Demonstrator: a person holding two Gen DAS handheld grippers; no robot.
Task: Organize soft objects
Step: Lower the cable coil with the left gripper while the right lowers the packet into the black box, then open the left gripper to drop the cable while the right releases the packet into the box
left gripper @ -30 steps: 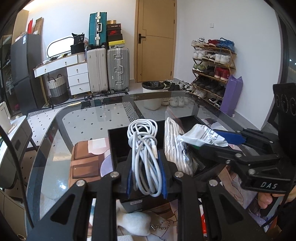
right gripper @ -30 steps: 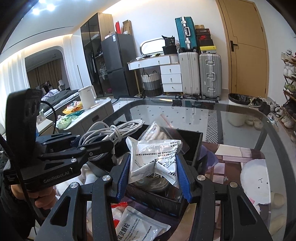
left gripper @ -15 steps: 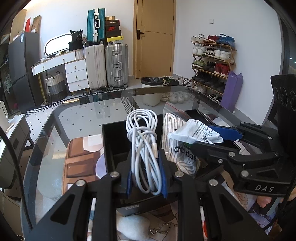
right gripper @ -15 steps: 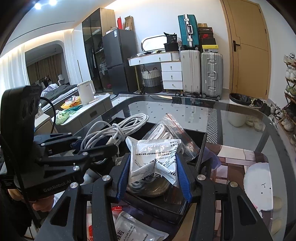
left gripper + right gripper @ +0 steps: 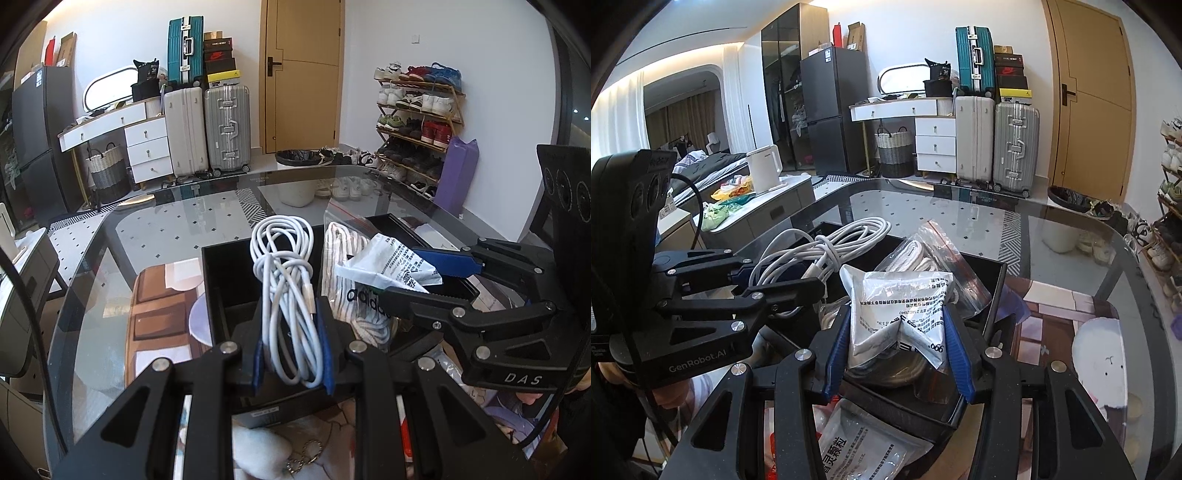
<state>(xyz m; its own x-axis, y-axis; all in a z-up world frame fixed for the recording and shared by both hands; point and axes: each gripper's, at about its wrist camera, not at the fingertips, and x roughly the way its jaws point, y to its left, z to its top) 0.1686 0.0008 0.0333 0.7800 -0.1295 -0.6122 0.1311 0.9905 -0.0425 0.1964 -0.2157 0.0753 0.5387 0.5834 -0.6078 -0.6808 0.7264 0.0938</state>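
Both grippers had risen slightly over the black box (image 5: 229,280). Left gripper (image 5: 293,354) stayed clamped on the coiled white cable (image 5: 284,280), its lower loops hidden between the fingers. Right gripper (image 5: 897,350) still pinched the white sachet (image 5: 901,306), masking the bagged cord (image 5: 923,258) behind, inside the box.

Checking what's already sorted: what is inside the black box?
Inside the black box a clear zip bag of white laces shows. The white cable and white packet, both gripped, cover the rest; its bottom stays hidden.
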